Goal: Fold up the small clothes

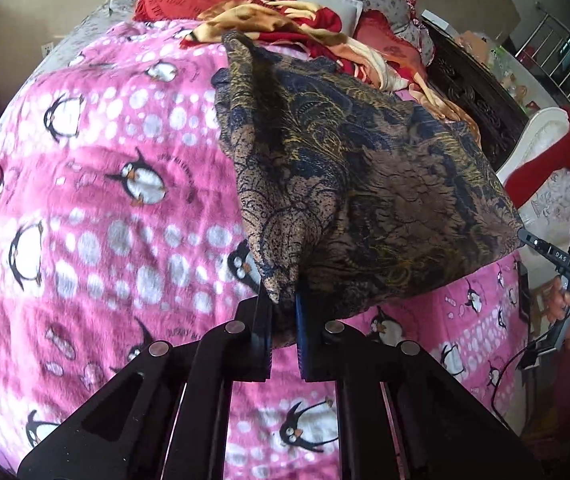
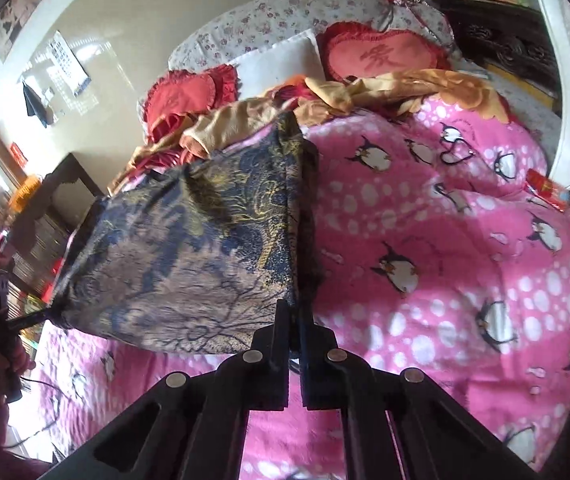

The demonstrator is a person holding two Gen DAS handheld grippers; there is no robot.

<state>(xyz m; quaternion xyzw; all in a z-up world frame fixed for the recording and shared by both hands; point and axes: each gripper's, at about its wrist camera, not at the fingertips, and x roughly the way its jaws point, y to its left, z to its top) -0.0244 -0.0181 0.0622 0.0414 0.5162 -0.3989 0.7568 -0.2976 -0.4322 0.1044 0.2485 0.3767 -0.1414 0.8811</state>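
1. Basically, the dark patterned garment [image 1: 365, 184] (navy, tan, gold print) hangs stretched between both grippers, near edge lifted above the pink penguin blanket [image 1: 97, 184]; far edge rests near the heap of red and gold fabric [image 1: 285, 20].
2. Left gripper [image 1: 283, 308] is clamped on one near corner, cloth bunched between its fingers; fingertips mostly buried in the fabric.
3. Right gripper [image 2: 293, 320] is clamped on the other near corner; cloth covers the tips, so the exact contact is hard to see.
4. In the left wrist view the right gripper shows small at the right edge, pinching the garment's corner, with a hand [image 1: 565, 304] and red sleeve [image 1: 557, 168] partly cut off.
5. In the right wrist view the left gripper sits at the left edge, blurred, held by a hand [image 2: 9, 356]; details are unreadable.
6. Garment type unclear: no sleeves or neckline visible, underside hidden.
7. Farther out: red heart cushions [image 2: 381, 56], floral bedding [image 2: 269, 20], dark carved headboard [image 2: 501, 36]. Edges of both views are dark and warped.
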